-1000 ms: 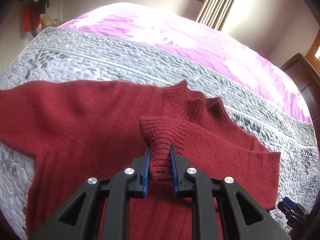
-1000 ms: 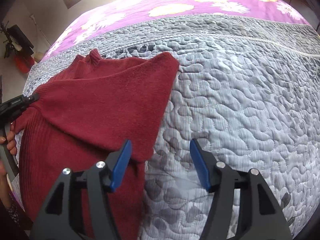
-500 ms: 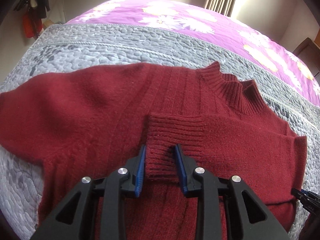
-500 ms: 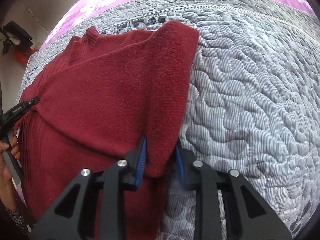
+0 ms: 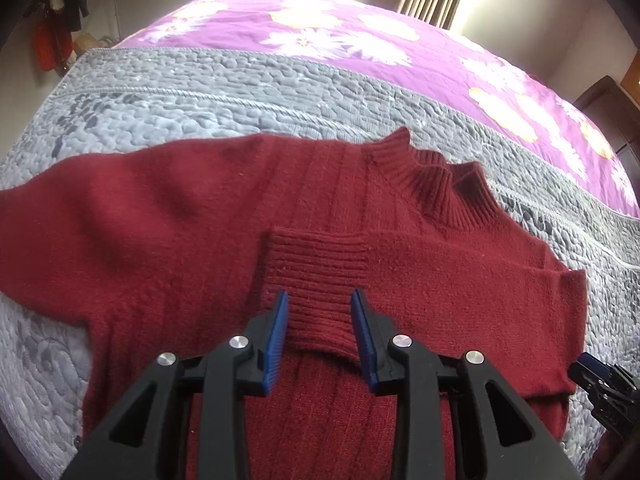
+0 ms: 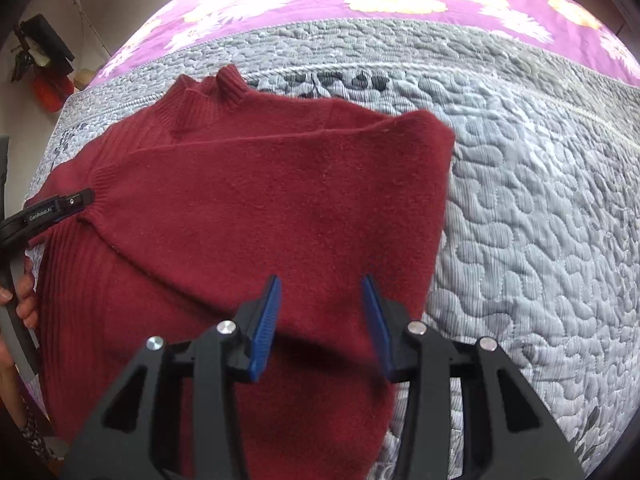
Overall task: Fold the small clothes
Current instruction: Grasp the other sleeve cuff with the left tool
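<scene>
Red sweater [image 5: 168, 220] lies flat on the grey quilted band of the bed [image 5: 200, 92], collar [image 5: 432, 176] toward the purple flowered part. One sleeve is folded across the chest, ribbed cuff [image 5: 316, 268] near the middle; the other sleeve is spread out to the side.

Left gripper [image 5: 320, 312]: jaws partly open, straddling the cuff, pads just beside the knit on both sides, not clamping it.

Right gripper [image 6: 320, 300]: jaws wide open over the folded sleeve near the sweater's outer edge, holding nothing. From its camera, the left gripper's black tip [image 6: 60, 208] sits at the cuff, with a hand [image 6: 24, 292] on its handle.
</scene>
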A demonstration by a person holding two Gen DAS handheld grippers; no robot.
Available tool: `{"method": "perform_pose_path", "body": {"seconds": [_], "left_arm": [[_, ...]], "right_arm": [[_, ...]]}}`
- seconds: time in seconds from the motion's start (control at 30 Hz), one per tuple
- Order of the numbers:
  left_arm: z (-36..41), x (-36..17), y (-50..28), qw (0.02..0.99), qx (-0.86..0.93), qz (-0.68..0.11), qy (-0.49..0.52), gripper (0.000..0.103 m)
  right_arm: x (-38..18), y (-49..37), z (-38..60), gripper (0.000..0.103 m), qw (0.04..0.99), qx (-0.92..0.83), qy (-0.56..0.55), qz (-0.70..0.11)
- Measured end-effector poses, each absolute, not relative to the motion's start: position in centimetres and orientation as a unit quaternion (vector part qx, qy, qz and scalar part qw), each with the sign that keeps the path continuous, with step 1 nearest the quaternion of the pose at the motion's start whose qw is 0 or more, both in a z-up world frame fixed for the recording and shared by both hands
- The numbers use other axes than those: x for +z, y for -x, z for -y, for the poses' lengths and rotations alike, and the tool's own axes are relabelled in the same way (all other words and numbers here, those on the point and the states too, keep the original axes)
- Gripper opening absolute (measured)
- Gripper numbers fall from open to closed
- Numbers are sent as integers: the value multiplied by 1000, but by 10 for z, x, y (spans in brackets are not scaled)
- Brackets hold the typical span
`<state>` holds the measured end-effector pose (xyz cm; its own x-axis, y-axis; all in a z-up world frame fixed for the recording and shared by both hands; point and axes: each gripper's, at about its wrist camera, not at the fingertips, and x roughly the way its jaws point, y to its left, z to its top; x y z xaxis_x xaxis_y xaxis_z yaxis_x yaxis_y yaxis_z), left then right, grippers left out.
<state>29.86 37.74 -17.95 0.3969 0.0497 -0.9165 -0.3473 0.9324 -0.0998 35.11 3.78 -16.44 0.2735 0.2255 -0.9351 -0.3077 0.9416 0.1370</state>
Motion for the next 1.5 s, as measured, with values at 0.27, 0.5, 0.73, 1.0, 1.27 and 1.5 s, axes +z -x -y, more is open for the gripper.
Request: {"method": "perform_pose_path", "body": {"seconds": [0.27,0.5,0.73,1.0,1.27,1.5], "left_arm": [[-377,-203,-298,822,120,-541,133,32],[-401,-170,-280,827,106,-529,158,64],[-534,-147,-206,796,211,-531,199,67],[-696,-160,-114,737,359,-497,283,64],[-724,-120,-98,776,378,-476,169,64],[-753,-137,-131,768,343,-519,153,64]], "right_arm": [[-195,-356,-38,46,792,161,23,-588],[-156,-355,-59,60,795,158,30,-585],[-147,-356,-94,60,793,175,52,-581],[-162,-349,-107,60,788,174,61,-587],[-174,-351,-116,60,781,167,80,-596],[-184,-355,-122,61,775,168,64,-605]]}}
